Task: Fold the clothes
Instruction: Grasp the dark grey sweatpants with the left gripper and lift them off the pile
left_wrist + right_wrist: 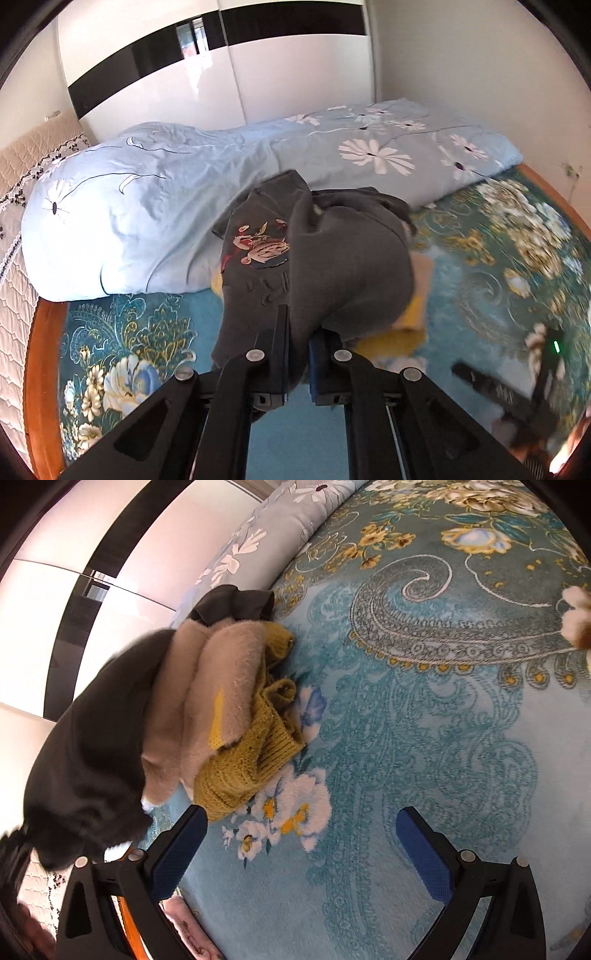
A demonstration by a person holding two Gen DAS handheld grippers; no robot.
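Left hand-held gripper (pixel 299 354): clamped on dark grey sweatshirt (pixel 332 266), frame centre.
Right hand-held gripper (pixel 301 845): jaws wide, holding nothing.
Stack: beige garment (pixel 192 701) over mustard knit (pixel 251 753), on bed (pixel 406 738).

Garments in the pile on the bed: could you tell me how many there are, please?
3: dark grey top uppermost, held by the left gripper; beige fleece beneath; mustard knit lowest. More may be hidden.

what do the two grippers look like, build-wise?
Both match: black angular linkage arms with round silver pivot pins, and blue textured pads on the fingers. Left gripper; right gripper, pad. No cables or markings visible.
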